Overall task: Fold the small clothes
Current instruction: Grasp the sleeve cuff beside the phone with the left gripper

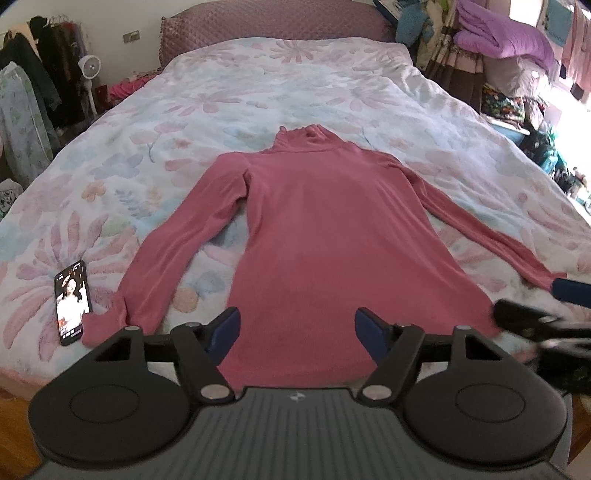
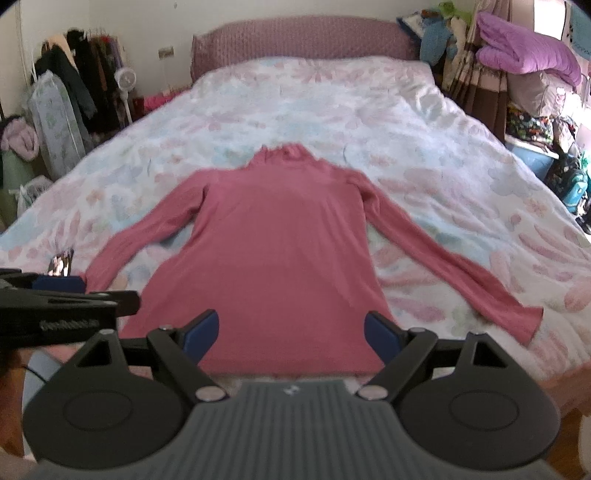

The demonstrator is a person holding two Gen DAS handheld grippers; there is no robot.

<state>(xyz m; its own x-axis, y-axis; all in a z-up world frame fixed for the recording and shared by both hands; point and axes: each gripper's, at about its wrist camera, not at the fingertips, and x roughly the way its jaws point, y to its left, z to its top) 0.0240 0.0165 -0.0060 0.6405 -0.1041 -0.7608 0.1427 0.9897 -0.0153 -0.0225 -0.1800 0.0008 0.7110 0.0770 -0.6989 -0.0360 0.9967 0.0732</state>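
A pink long-sleeved turtleneck top [image 1: 317,229] lies flat on the bed, collar far, hem near, both sleeves spread out to the sides; it also shows in the right wrist view [image 2: 280,236]. My left gripper [image 1: 297,328] is open and empty, hovering over the hem near its left part. My right gripper [image 2: 291,332] is open and empty, hovering over the hem's middle. The right gripper shows in the left wrist view [image 1: 546,321] by the right sleeve cuff. The left gripper shows in the right wrist view [image 2: 55,295] by the left cuff.
The bed has a floral duvet [image 1: 258,96] and a pink headboard [image 1: 273,26]. A lit phone [image 1: 72,301] lies by the left cuff. Hanging clothes [image 1: 33,85] stand at the left, piled bedding [image 1: 506,37] at the right. Wooden floor shows below the bed edge.
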